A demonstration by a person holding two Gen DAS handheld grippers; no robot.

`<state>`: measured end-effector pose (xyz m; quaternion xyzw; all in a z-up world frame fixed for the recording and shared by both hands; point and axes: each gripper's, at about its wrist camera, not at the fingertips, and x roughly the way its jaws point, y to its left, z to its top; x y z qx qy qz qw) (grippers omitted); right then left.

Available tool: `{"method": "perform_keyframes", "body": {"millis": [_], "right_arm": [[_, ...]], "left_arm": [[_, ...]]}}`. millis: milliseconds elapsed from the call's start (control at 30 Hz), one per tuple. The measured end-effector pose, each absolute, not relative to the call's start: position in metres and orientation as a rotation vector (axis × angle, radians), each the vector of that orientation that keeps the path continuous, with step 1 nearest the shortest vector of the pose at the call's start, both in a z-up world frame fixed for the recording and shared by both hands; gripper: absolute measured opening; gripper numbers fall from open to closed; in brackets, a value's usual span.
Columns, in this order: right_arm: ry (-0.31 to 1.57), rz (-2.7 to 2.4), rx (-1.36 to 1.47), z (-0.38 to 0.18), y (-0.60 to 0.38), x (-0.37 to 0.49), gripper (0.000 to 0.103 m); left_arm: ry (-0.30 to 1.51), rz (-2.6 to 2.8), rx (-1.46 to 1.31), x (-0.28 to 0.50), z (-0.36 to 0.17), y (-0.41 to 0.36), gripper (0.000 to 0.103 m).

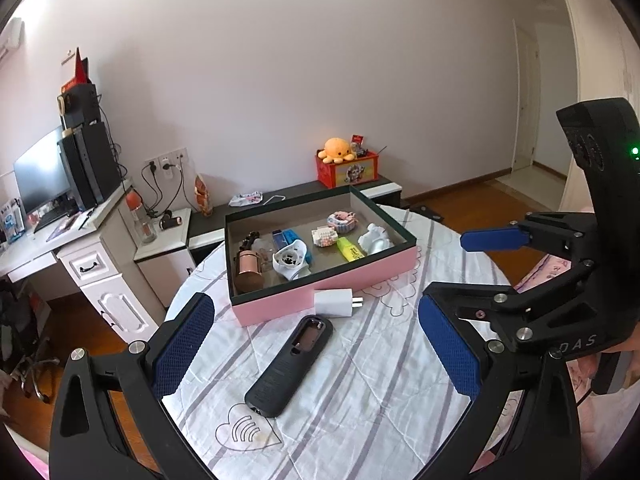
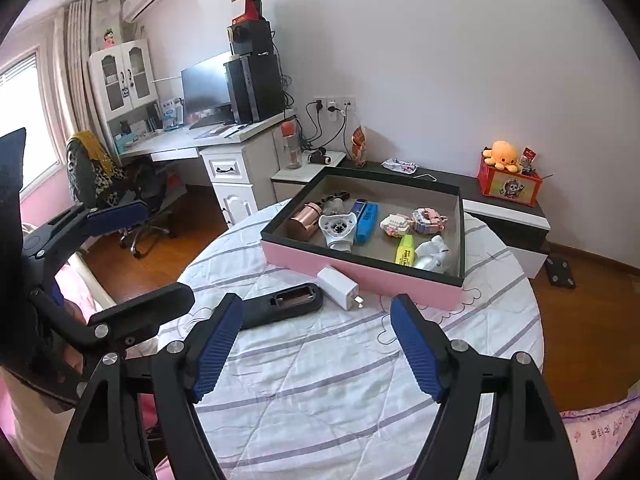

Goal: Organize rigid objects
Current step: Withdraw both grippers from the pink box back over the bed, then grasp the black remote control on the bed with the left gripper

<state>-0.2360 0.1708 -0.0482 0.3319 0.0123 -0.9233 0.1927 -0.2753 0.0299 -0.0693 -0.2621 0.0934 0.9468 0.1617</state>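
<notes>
A black remote control [image 1: 290, 366] with its battery bay uncovered lies on the round table, just in front of my open, empty left gripper [image 1: 316, 320]. A white charger plug [image 1: 336, 303] lies against the pink box [image 1: 320, 300]. The box holds a copper jar [image 1: 248, 266], a blue item [image 1: 286, 236], a yellow highlighter [image 1: 350, 248], block toys and white figures. In the right wrist view my right gripper [image 2: 316, 326] is open and empty, a little short of the charger [image 2: 340, 286] and remote [image 2: 286, 304]. The box [image 2: 360, 268] lies beyond.
The table has a white striped quilted cloth [image 1: 360, 380]. A white desk with monitor and black boxes [image 2: 236, 92] stands to the left. A low cabinet with a red toy box and orange plush [image 2: 508, 172] stands behind. An office chair [image 2: 120, 196] stands on the wooden floor.
</notes>
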Motion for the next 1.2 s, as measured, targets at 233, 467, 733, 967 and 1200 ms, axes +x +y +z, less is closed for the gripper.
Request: {"method": "perform_keyframes", "body": {"millis": [233, 467, 733, 967, 1200], "right_arm": [[0.044, -2.588, 0.964, -0.062, 0.184, -0.271, 0.078], [0.036, -2.691, 0.998, -0.079, 0.232, -0.335, 0.078], [0.059, -2.722, 1.297, -0.118, 0.274, -0.425, 0.071], [0.004, -2.563, 1.557, -0.131, 0.274, -0.447, 0.026], [0.002, -2.476, 1.69, -0.141, 0.265, -0.439, 0.013]], "left_arm": [[0.31, 2.724, -0.836, -0.317, -0.099, 0.029, 0.103], [0.263, 2.672, -0.971, -0.389, -0.129, 0.024, 0.103], [0.3, 2.629, -1.202, -0.458, -0.151, 0.025, 0.103], [0.218, 2.55, -1.385, -0.459, -0.153, 0.007, 0.103], [0.179, 2.538, -1.481, -0.435, -0.169, -0.009, 0.103]]}}
